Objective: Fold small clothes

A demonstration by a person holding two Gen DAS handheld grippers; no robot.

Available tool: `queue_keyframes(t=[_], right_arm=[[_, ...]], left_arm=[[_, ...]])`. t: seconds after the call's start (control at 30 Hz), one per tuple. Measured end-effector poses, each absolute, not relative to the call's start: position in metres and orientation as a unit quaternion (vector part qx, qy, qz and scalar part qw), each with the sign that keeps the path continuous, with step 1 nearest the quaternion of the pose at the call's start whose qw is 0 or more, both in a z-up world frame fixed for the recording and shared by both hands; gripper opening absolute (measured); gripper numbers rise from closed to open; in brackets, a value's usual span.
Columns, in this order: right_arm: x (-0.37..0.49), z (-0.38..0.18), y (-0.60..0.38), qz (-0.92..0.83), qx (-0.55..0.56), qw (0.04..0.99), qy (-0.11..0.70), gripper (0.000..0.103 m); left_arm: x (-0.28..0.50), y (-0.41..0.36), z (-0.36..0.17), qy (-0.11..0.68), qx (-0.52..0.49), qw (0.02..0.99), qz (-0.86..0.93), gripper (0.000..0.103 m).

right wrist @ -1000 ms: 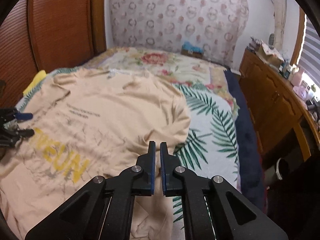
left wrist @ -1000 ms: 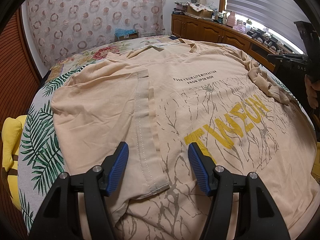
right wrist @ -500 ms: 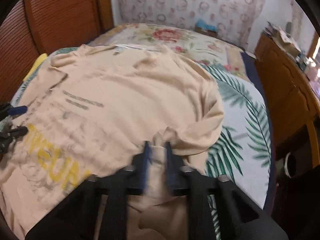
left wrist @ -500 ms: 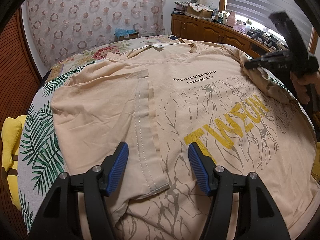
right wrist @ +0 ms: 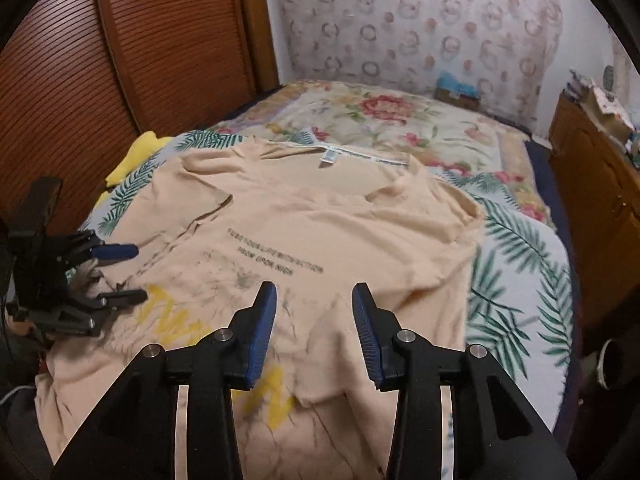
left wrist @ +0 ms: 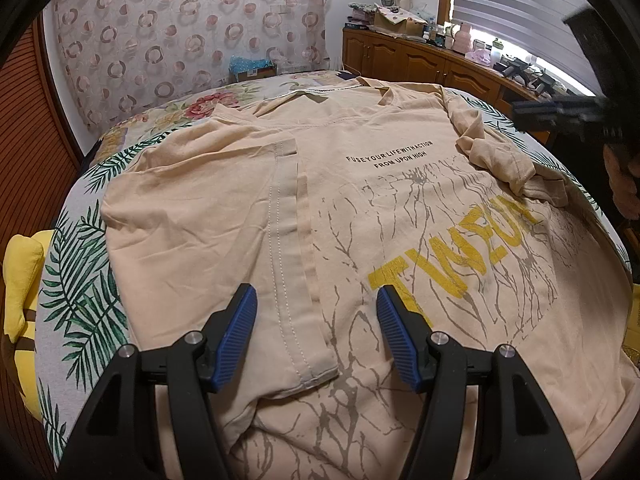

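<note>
The peach T-shirt (left wrist: 360, 208) lay front-up on the bed (left wrist: 72, 280), collar toward the patterned curtain (left wrist: 180, 32). Ref landmark = the yellow print (left wrist: 460, 256) on the shirt's chest.

Step in hand, as I judged it: tucking the sleeves in before the body fold. The sleeve (left wrist: 296, 264) on the far side of the print from the window was already laid flat over the body, hem edge straight. The other sleeve (left wrist: 508, 160), on the window side of the print & toward the collar, sat bunched & crumpled on the chest, not flat.

To do it well: re-pinch that bunched sleeve by its hem, pull it taut, lay it flat so it mirrors the first one; smooth w/ an open gripper before any bigger fold. Keep the shirt from sliding on the bed cover.

Left gripper (left wrist: 316, 320): spread wide, nothing between the pads; it hovered over the flat sleeve's hem, just beside the print. Contact w/ the fabric unclear.

Right gripper (right wrist: 314, 312): jaws had just been opening, now partly spread; cloth showed below the gap but the pads weren't pinching it. It sat over the chest just collar-side of the print, frame a bit blurred.
</note>
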State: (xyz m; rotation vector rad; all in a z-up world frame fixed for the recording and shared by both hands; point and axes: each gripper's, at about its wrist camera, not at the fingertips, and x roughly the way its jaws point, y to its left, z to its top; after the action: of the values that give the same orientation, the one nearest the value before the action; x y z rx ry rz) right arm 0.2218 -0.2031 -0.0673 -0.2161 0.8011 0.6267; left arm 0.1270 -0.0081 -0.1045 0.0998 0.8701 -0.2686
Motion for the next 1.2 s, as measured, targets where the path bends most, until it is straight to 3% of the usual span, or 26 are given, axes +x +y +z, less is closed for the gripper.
queue_keyframes(t=[0.4,0.43,0.47,0.5,0.57,0.67,1.03,1.1,1.13,1.2], right_arm=[[0.231,-0.11,-0.236,0.239,-0.102,0.869,0.422,0.039],[0.234,-0.113,-0.235,0.237,-0.102,0.867,0.426,0.037],[0.237,-0.116,-0.234,0.241,-0.098,0.864,0.431,0.019],[0.238,-0.116,-0.234,0.248,-0.096,0.863,0.431,0.009],[0.233,-0.112,-0.232,0.266,-0.098,0.863,0.418,0.003],[0.221,-0.096,-0.226,0.278,-0.107,0.871,0.389,0.001],[0.219,-0.052,-0.169,0.359,-0.06,0.861,0.354,0.001],[0.216,-0.047,-0.159,0.361,-0.058,0.865,0.344,0.014],[0.214,-0.045,-0.158,0.354,-0.063,0.868,0.342,0.026],[0.209,-0.044,-0.163,0.344,-0.069,0.873,0.339,0.03]], left_arm=[[0.127,-0.008,-0.104,0.42,0.048,0.897,-0.13,0.063],[0.127,-0.008,-0.104,0.42,0.048,0.897,-0.13,0.063],[0.126,-0.008,-0.104,0.42,0.048,0.897,-0.13,0.063],[0.127,-0.008,-0.104,0.42,0.048,0.897,-0.13,0.063],[0.126,-0.008,-0.104,0.42,0.048,0.897,-0.13,0.063],[0.126,-0.008,-0.104,0.42,0.048,0.897,-0.13,0.063],[0.127,-0.008,-0.104,0.42,0.048,0.897,-0.13,0.063],[0.127,-0.008,-0.104,0.42,0.048,0.897,-0.13,0.063],[0.126,-0.008,-0.104,0.42,0.048,0.897,-0.13,0.063],[0.126,-0.008,-0.104,0.42,0.048,0.897,-0.13,0.063]])
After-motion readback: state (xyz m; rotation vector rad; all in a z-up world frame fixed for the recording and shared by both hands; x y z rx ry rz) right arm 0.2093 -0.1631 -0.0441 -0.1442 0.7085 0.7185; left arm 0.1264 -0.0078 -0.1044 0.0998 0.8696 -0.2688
